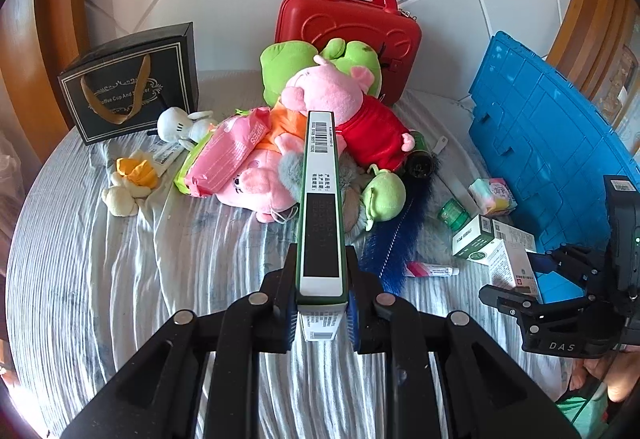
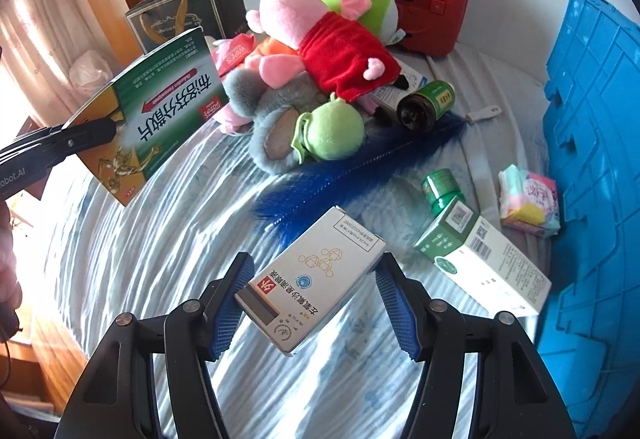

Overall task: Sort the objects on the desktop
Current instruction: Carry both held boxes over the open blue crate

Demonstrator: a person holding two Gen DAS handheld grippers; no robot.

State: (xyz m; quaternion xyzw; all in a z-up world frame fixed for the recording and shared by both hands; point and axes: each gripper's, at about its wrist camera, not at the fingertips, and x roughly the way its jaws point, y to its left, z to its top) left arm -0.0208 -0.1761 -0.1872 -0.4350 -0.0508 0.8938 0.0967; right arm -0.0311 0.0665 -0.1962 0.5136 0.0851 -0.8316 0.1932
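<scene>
Above the striped bedsheet (image 2: 140,259) we hold two medicine cartons: the left tongs (image 1: 322,313) clamp the green carton (image 1: 320,199) edgewise, the right tongs (image 2: 316,303) pinch the white carton (image 2: 316,279) by its corners, which could twist free. Legible: "WIPES" (image 1: 228,155), "Coffee Cup And".

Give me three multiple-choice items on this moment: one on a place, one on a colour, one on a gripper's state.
1. Where does the red case stand?
A. behind the soft toys
B. inside the blue crate
C. in front of the grippers

2. What colour is the long feather on the bedsheet?
A. yellow
B. dark blue
C. white

3. What is between the fingers of the right gripper?
A. nothing
B. a bottle
C. a white box

Answers: 1 A, it stands against the wall behind the pile; 2 B, its fringe is blue; 3 C, the pads clamp the box's ends.
</scene>
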